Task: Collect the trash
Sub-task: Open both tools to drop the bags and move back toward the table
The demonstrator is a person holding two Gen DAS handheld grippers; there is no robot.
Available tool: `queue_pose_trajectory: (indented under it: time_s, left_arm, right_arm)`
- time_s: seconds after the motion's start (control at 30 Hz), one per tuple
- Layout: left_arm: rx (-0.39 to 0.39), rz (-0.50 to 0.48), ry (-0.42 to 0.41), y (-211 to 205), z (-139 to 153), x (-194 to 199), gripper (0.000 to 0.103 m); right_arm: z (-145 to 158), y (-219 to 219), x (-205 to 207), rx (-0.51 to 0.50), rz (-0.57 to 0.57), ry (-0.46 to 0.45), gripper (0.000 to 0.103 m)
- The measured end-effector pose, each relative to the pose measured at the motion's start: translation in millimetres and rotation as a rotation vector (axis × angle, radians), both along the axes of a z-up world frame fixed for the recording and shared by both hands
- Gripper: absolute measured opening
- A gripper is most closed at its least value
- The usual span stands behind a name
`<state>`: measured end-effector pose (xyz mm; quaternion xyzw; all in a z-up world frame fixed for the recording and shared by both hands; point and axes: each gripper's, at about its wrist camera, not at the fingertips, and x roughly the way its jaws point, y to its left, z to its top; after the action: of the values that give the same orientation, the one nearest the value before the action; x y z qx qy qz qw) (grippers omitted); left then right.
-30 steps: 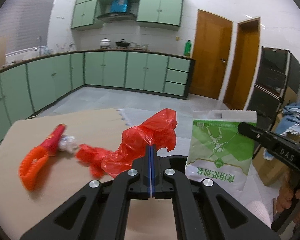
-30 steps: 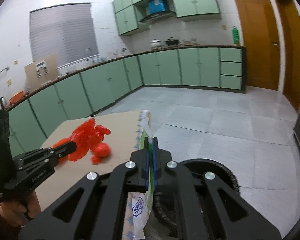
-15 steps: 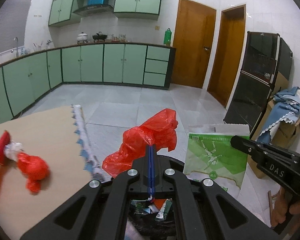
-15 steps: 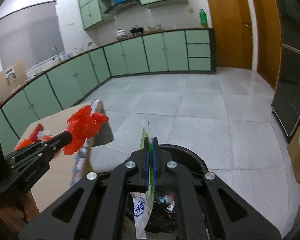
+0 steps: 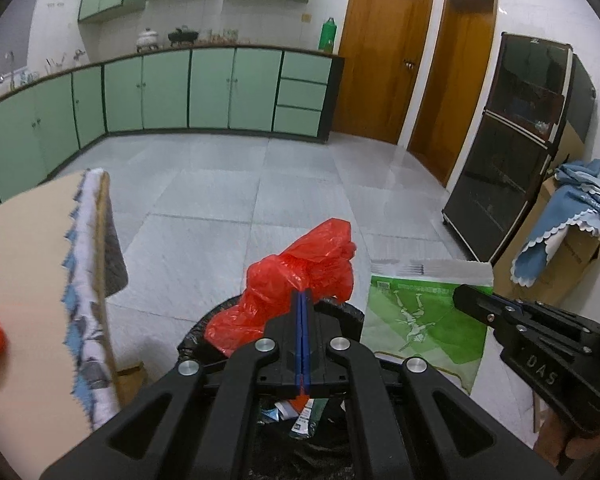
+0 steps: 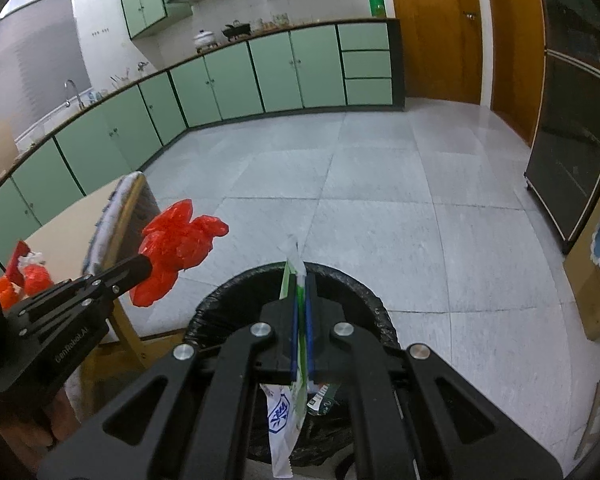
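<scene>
My left gripper (image 5: 302, 294) is shut on a crumpled red plastic bag (image 5: 300, 276), holding it over the near rim of a black-lined trash bin (image 5: 192, 340). The same red plastic bag (image 6: 176, 240) hangs left of the trash bin (image 6: 364, 288) in the right wrist view. My right gripper (image 6: 300, 278) is shut on a green and white packet (image 6: 286, 420) that dangles into the bin's mouth. In the left wrist view that packet (image 5: 420, 320) hangs flat from the right gripper (image 5: 460, 298). Wrappers (image 5: 296, 416) lie inside the bin.
A table (image 5: 24, 264) with a patterned cloth edge stands left of the bin, with more red trash (image 6: 24, 276) on it. A dark glass cabinet (image 5: 516, 148) and a cardboard box under blue cloth (image 5: 568, 208) stand to the right. Grey tiled floor stretches beyond.
Both grippers swung right off the table and dropped lower, carrying the red bag and the packet over the bin. The table has slid to the left edge of both views.
</scene>
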<state>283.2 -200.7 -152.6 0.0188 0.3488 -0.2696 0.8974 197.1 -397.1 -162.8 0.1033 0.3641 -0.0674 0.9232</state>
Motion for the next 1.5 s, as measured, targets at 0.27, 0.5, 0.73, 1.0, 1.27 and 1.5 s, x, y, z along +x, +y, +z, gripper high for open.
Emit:
queue_pose_trajectory:
  time_s: [0.27,0.5,0.73,1.0,1.27,1.5]
  left_arm:
    - [-0.018,-0.002,0.035,-2,-5,12,0.008]
    - [-0.061,0.046,0.023,21,11,14,0.028]
    - [-0.059,0.134,-0.087,67,45,3,0.061]
    - [-0.048,0.271,-0.172,150,73,-21,0.074]
    - [-0.005,0.409,-0.200,231,78,-40,0.075]
    - [0.044,0.538,-0.213,303,73,-45,0.075]
  right_arm:
    - [-18,-9,24,-0.003,-0.017,0.051,0.013]
    - [-12,-1,22,-0.022,-0.023,0.028,0.061]
    - [19,25,7,-0.052,-0.027,-0.050,0.091]
    - [53,73,-1,-0.033,0.039,-0.121,0.098]
    - [74,148,5,-0.005,0.170,-0.185,0.098]
    - [73,225,26,-0.016,0.286,-0.194,0.098]
